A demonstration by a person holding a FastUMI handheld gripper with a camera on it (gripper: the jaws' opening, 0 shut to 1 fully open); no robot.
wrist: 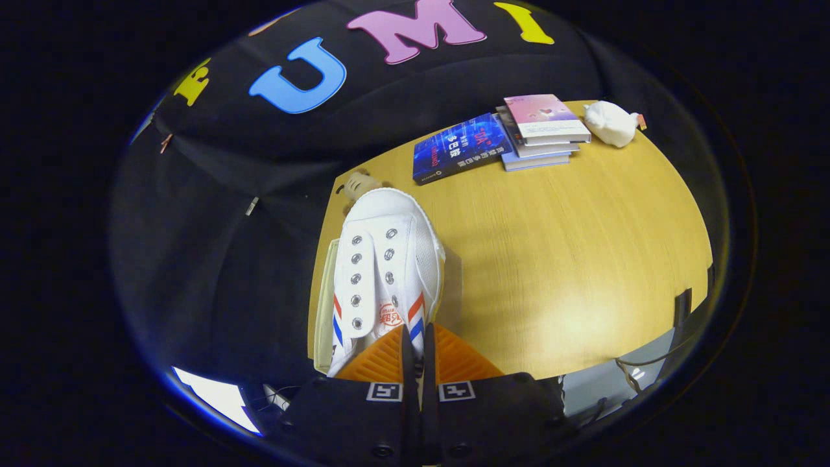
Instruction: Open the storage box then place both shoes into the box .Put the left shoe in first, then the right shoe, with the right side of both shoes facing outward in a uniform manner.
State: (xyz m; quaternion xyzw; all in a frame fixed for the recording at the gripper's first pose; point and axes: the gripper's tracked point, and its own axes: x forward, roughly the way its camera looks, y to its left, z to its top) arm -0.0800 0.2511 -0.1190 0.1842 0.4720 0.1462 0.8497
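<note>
My gripper (418, 353) has both fingers pinched on the heel edge of a white shoe (382, 272), toe pointing far | shoe hangs over the left end of the wooden table (570, 259), above a pale box edge (322, 305) | far: blue book (460, 148), stacked books (541, 133), white plush toy (611, 123)

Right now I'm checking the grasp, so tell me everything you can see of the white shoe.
The white shoe looks like canvas, with metal eyelets in two rows, no laces visible, red and blue stripes on each side and a red mark on the tongue. The hand-held gripper is shut on its rear edge, toe pointing away, over the wooden table edge, above a pale object.
</note>
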